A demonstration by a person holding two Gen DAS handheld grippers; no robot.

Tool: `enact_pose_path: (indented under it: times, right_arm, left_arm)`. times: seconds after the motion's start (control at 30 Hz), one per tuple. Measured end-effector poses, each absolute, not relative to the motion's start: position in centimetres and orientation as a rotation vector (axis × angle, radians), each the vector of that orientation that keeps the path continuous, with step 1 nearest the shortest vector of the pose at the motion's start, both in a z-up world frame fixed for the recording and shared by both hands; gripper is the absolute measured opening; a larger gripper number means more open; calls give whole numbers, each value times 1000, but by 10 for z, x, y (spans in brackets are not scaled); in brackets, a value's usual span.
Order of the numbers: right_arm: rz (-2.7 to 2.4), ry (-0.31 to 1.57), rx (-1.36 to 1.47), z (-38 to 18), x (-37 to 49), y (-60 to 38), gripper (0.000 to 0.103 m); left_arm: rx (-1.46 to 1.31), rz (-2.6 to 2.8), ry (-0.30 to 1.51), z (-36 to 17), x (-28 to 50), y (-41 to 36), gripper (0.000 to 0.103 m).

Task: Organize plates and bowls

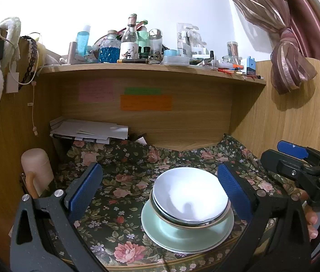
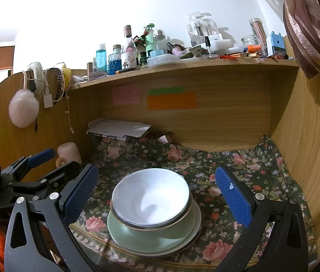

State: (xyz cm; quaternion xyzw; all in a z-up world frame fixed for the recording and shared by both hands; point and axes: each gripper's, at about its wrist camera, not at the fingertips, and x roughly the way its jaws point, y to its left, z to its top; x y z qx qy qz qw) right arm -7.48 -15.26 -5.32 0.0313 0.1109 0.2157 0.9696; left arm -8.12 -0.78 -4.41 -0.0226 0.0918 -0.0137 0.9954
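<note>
Left gripper (image 1: 160, 189): jaws spread wide, blue pads (image 1: 85, 191) apart, nothing between them.
Right gripper (image 2: 156, 191): jaws likewise wide, empty, level beside the left one.

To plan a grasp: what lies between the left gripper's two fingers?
In the left wrist view, the open left gripper frames floral cloth and the white bowl, nearer its right finger.
</note>
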Motion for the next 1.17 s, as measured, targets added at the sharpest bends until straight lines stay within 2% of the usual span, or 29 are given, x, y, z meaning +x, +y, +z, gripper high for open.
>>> enact_pose_path:
  times: [1.17]
  right_arm:
    - [463,243,91,-56,-67,-147,103]
  left_arm:
    - [-82,-5,186,-44,-77,-10,103]
